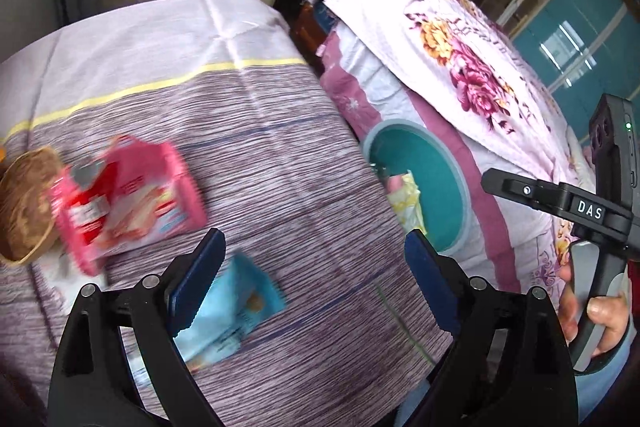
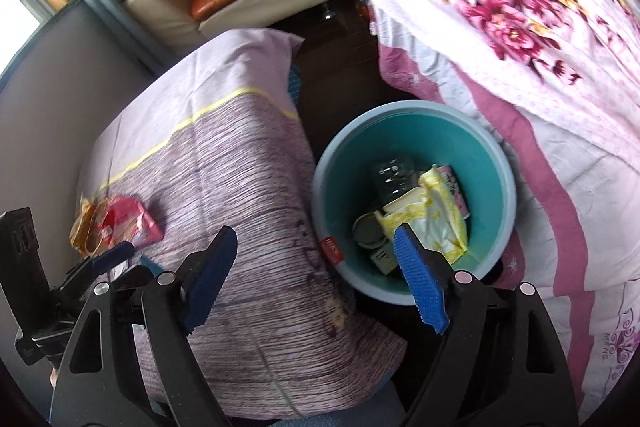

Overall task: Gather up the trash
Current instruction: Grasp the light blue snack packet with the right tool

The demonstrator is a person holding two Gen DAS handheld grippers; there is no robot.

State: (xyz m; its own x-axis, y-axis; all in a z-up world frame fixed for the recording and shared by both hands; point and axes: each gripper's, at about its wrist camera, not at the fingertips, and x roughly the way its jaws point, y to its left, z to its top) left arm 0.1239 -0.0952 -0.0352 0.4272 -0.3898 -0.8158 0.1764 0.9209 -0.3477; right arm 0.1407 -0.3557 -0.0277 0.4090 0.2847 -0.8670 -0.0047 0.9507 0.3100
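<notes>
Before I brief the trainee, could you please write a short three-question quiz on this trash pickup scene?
1. True or false: the right claw is clamped on a wrapper.
2. Which packet lies between the left claw's fingers on the table? A) pink packet B) blue packet C) a green one
3. Fill in: the yellow wrapper lies inside the ____.

Key
1. False: its jaws stand open and empty, over the bin's rim.
2. B: the blue packet lies between the open fingers, ungripped; the pink one lies further off, beside a brown basket.
3. Bin: it lies there with a clear jar and other scraps.
</notes>
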